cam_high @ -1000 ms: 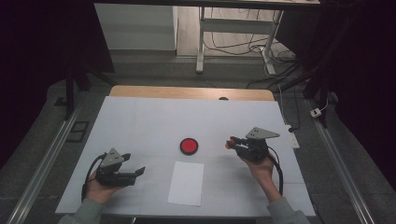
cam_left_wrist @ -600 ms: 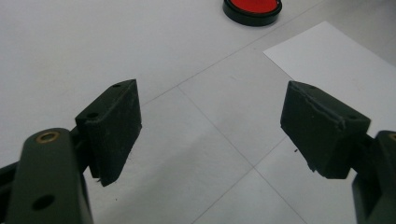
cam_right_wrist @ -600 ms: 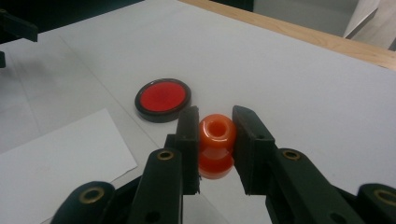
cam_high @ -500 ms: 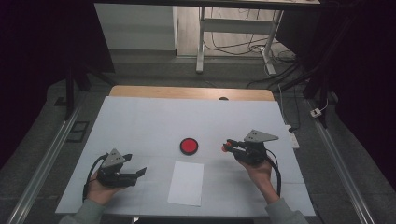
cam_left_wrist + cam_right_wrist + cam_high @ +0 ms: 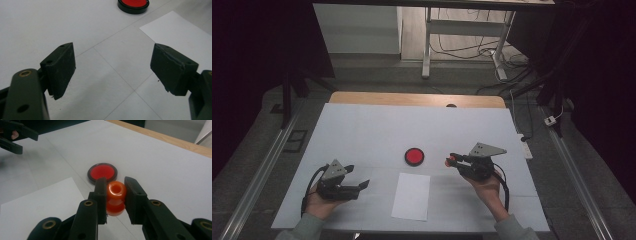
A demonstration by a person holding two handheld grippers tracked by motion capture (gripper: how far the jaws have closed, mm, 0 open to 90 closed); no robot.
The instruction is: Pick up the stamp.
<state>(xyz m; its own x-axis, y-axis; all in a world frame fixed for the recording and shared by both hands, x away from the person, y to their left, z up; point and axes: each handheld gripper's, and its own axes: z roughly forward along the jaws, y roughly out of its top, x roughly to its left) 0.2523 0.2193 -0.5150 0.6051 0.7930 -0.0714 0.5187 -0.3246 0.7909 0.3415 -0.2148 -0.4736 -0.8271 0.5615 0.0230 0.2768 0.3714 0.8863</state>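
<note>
The right gripper [image 5: 113,195] is clamped on an orange spool [image 5: 115,198], a small waisted plastic piece with a hole down its top. The 2 jaws press on its sides, and it sits at their very tips, with little pad behind it. In the high view the right gripper [image 5: 453,161] is held off the table [image 5: 362,125], pointing toward the red disc [image 5: 414,156], which lies just ahead of the jaws and apart from them. Below and to the left of the tips lies a white sheet [image 5: 411,196].

The left gripper [image 5: 112,67] is spread wide with nothing between its jaws. The sheet's corner [image 5: 180,32] lies ahead of its right jaw, and the disc [image 5: 133,4] farther ahead. It rests low over the table in the person's hand [image 5: 319,202], well apart from the right gripper.

My reading is that the spool is being carried toward the disc, or perhaps the sheet.

What could go wrong:
1. The spool is round and smooth and is gripped at the tips, so a tilt of the wrist or a slight easing of the squeeze could let it pivot or squirt out.
2. Released from a height, it could bounce and roll away over the slick table.
3. Set on the disc off centre, it may tip over the rim.
4. A low approach could let the jaws nudge the disc aside.
</note>
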